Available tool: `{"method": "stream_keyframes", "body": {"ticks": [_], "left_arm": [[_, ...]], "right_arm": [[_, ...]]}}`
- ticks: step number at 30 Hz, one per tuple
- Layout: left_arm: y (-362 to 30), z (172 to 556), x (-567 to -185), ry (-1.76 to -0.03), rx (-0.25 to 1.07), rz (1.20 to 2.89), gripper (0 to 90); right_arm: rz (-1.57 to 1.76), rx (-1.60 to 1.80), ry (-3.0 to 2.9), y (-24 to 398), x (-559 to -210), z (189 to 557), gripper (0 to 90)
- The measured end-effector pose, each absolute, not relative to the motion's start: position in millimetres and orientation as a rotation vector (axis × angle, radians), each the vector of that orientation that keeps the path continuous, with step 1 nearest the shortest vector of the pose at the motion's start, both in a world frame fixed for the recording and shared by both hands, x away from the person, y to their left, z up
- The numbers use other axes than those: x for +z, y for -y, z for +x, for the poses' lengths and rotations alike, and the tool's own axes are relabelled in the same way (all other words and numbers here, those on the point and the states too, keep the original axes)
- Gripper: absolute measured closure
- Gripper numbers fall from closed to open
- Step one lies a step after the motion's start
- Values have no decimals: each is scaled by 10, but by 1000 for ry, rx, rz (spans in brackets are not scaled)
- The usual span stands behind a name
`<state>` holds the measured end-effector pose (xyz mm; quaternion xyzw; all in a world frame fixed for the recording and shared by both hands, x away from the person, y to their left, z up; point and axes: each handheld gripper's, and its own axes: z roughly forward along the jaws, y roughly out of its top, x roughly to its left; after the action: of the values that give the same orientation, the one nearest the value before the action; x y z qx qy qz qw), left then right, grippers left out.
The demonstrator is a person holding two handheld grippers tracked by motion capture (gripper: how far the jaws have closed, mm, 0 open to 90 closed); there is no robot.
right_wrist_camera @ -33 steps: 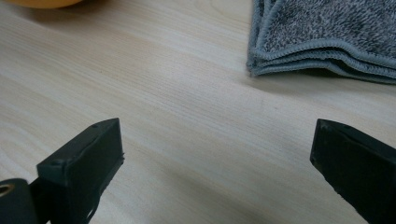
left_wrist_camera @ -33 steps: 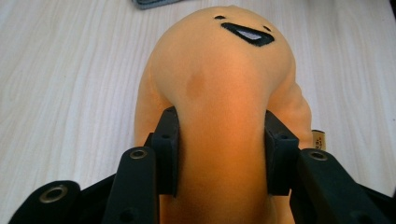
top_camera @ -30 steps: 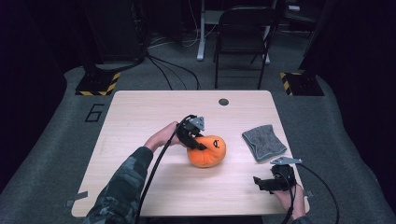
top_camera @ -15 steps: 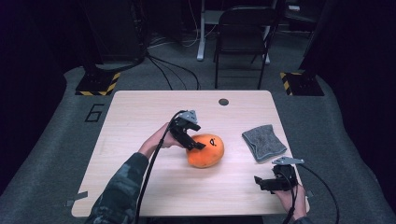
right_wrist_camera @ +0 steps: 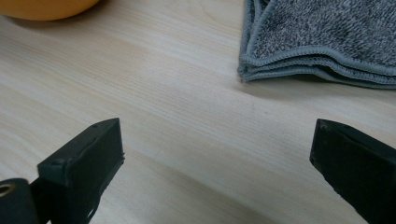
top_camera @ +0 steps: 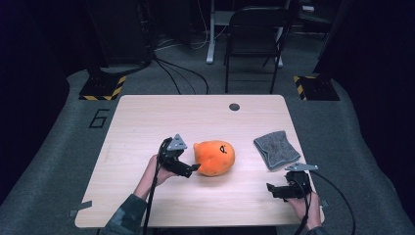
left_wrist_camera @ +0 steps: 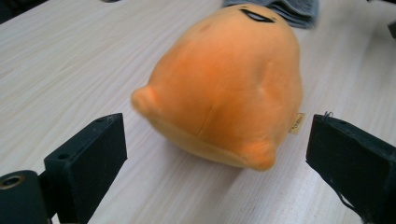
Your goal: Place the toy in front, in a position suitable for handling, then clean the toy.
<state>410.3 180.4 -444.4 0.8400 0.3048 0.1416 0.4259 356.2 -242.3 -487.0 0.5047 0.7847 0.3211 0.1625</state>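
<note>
Grey cloth (right_wrist_camera: 322,42) – far side cut off; plush toy (right_wrist_camera: 46,7) – mostly cropped

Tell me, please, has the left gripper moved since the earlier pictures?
Yes. The left gripper has drawn back off the orange toy, away from the cloth; its jaws have just been opening.

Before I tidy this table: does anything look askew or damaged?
Nothing damaged. The orange plush toy lies tipped on its side, not upright, mid-table. The grey cloth is neatly folded.

The high view looks forward and down on the whole pale wooden table (top_camera: 147,122). Both gripper views sit low and close to its top, sharing the round orange plush toy (left_wrist_camera: 229,84) and folded grey towel (right_wrist_camera: 327,42) at their upper edges.
</note>
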Motion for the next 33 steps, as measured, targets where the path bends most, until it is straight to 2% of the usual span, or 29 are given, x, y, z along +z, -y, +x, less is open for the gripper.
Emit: {"method": "stream_keyframes", "body": {"ticks": [3,6,27,33], "left_arm": [[-1825,4039,-4511,-818,420,2123,52],[-1894,4005,-4555,-855,373,2048,53],[-1743,4014,-4703,-913,369,2067,55],[-1697,3983,-4768,-912,387,2082,82]], "right_arm": [[1447,912,-2236,2425,-4871,3584,23],[1462,920,-2221,2413,-4862,3599,24],[1442,915,-2223,2461,-4847,3593,27],[1452,922,-2214,2458,-4817,3645,29]]}}
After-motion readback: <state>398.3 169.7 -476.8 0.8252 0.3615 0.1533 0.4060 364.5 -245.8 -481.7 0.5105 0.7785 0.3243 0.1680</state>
